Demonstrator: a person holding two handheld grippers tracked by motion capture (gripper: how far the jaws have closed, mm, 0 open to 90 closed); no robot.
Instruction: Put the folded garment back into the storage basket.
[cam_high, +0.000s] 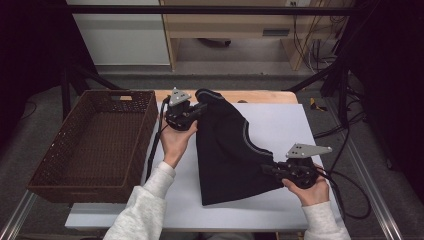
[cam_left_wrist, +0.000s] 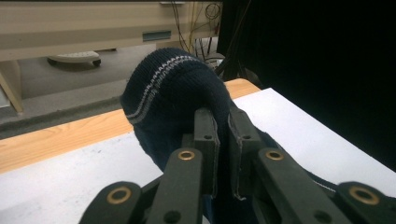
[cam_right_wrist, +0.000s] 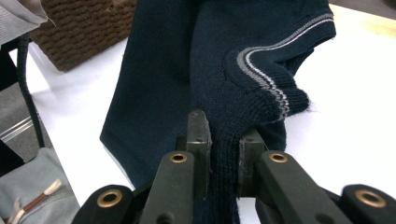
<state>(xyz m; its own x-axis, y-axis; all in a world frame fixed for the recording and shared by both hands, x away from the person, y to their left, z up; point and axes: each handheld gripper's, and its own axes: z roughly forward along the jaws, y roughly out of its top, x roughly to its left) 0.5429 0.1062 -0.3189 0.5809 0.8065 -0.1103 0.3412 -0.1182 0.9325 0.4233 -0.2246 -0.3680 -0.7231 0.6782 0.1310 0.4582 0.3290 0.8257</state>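
A dark navy knitted garment (cam_high: 227, 150) with grey stripes along its edge lies folded on the white table top (cam_high: 285, 120). My left gripper (cam_high: 199, 109) is shut on its far left corner, and the striped knit (cam_left_wrist: 173, 88) bulges up just past the jaws in the left gripper view. My right gripper (cam_high: 266, 169) is shut on the near right edge, with a thick fold of knit (cam_right_wrist: 224, 154) pinched between its pads. Both held parts are lifted a little off the table. A person's hands in light grey sleeves hold the grippers.
A dark brown woven basket (cam_high: 50, 165) stands at the table's left, its inside bare. A wooden strip (cam_high: 260, 96) runs along the far edge. Black cables (cam_high: 350, 190) trail off the right side. Cabinets and dark frame bars stand beyond.
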